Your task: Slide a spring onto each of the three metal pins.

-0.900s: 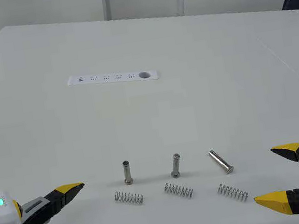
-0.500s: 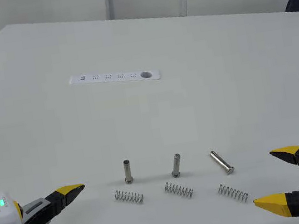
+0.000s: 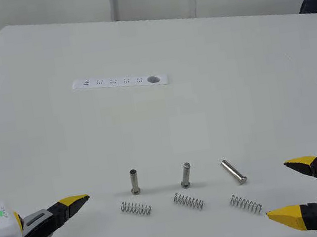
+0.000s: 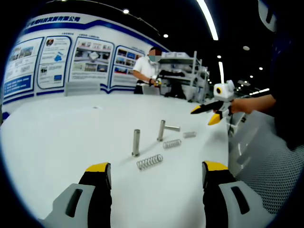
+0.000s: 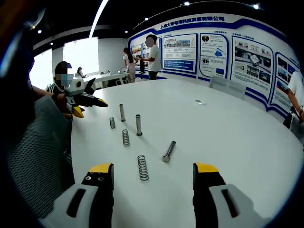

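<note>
Three metal pins are on the white table: the left pin (image 3: 134,182) and middle pin (image 3: 186,175) stand upright, and the right pin (image 3: 233,171) lies on its side. In front of each lies a loose spring: left spring (image 3: 135,208), middle spring (image 3: 188,201), right spring (image 3: 245,204). My left gripper (image 3: 94,227) is open at the bottom left, short of the left spring (image 4: 149,161). Open too, my right gripper (image 3: 294,189) sits at the bottom right beside the right spring (image 5: 142,167). Neither holds anything.
A white power strip (image 3: 119,81) lies farther back on the table (image 3: 242,82). A chair back (image 3: 153,1) stands at the far edge. People stand by display boards in the background of the gripper views.
The head view has shifted slightly. Both grippers stay open in about the same places; the pins and springs have not moved.
</note>
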